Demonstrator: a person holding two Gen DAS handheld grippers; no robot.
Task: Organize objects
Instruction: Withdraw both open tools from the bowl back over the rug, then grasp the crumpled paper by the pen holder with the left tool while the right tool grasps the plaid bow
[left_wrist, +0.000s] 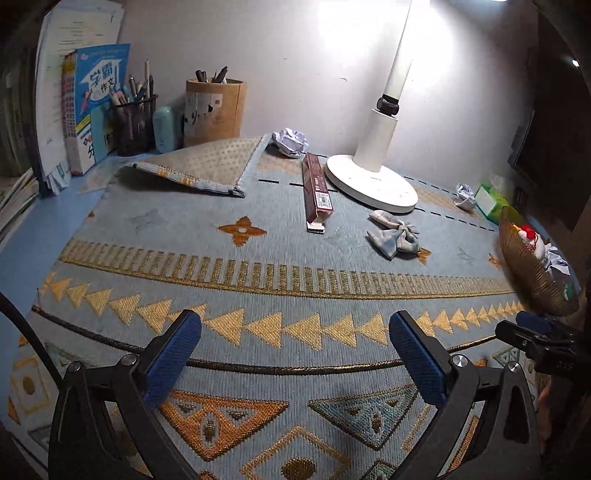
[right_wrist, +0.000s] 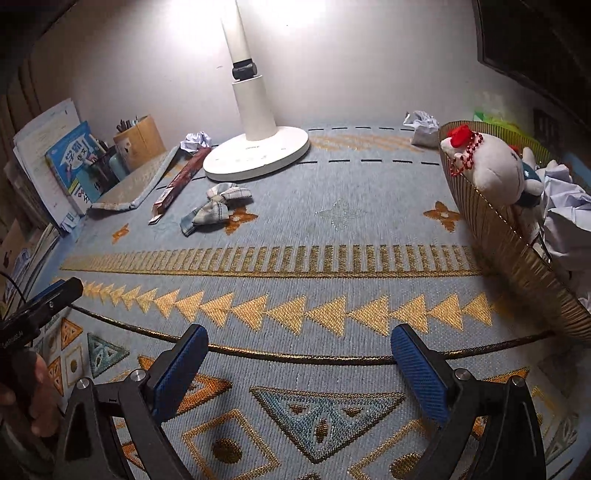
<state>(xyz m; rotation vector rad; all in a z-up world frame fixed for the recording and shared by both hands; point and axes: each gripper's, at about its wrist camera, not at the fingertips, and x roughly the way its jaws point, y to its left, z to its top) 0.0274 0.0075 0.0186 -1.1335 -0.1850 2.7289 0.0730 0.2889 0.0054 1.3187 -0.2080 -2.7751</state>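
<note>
On the blue patterned mat (left_wrist: 258, 258) lie a long maroon box (left_wrist: 316, 192), a checked fabric bow (left_wrist: 395, 234) and crumpled paper balls (left_wrist: 290, 142) (left_wrist: 464, 195). The same box (right_wrist: 181, 184), bow (right_wrist: 216, 208) and paper balls (right_wrist: 197, 141) (right_wrist: 421, 123) show in the right wrist view. A gold ribbed basket (right_wrist: 517, 266) at the right holds a white plush toy (right_wrist: 491, 170) and crumpled paper. My left gripper (left_wrist: 295, 332) and right gripper (right_wrist: 299, 345) both hover open over the near mat with nothing between their fingers.
A white lamp base (left_wrist: 369, 181) stands at the back centre. The mat's far left corner (left_wrist: 192, 166) is folded over. Books (left_wrist: 96, 107), a mesh pen holder (left_wrist: 135, 122) and a cardboard pen cup (left_wrist: 214, 110) line the back left. A green tissue pack (left_wrist: 491, 199) sits back right.
</note>
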